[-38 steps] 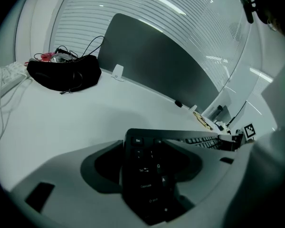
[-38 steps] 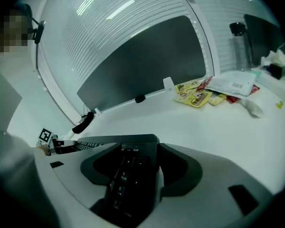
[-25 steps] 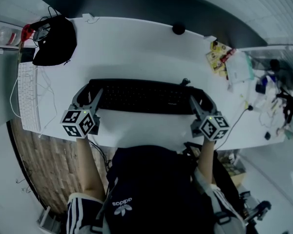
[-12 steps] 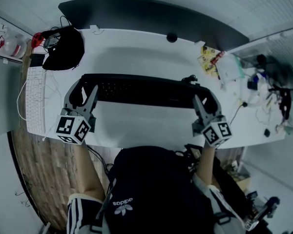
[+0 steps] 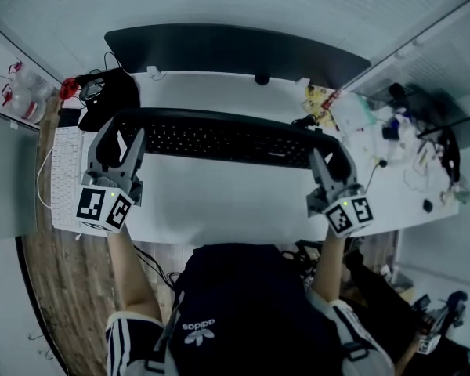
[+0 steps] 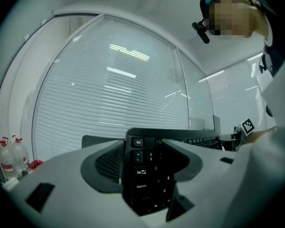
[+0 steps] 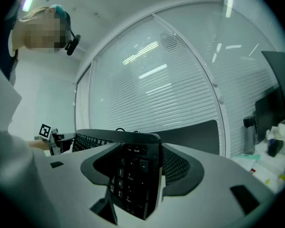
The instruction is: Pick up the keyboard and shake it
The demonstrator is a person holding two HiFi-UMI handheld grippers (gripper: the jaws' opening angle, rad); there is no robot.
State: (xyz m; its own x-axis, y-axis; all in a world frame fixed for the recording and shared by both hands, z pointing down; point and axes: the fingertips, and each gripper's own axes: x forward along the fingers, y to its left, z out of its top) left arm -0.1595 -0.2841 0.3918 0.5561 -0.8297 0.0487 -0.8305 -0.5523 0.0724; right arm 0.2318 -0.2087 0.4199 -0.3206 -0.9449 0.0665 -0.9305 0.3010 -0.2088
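A long black keyboard (image 5: 219, 138) hangs lifted above the white desk (image 5: 219, 202), tilted with its keys toward me. My left gripper (image 5: 114, 141) is shut on its left end, and the keys (image 6: 145, 175) fill the space between its jaws in the left gripper view. My right gripper (image 5: 329, 153) is shut on the right end; in the right gripper view the keyboard's number pad (image 7: 133, 177) sits clamped between the jaws. Both gripper views point up toward the window blinds.
A white keyboard (image 5: 64, 180) lies at the desk's left edge beside a black bag (image 5: 108, 96). Snack packets (image 5: 319, 100) and cluttered cables and small items (image 5: 407, 143) cover the right end. A dark monitor (image 5: 235, 49) stands at the back.
Both grippers have raised the keyboard up and away from the desk, toward the monitor. Its far edge has tipped higher and the gripper views now face the blinds.
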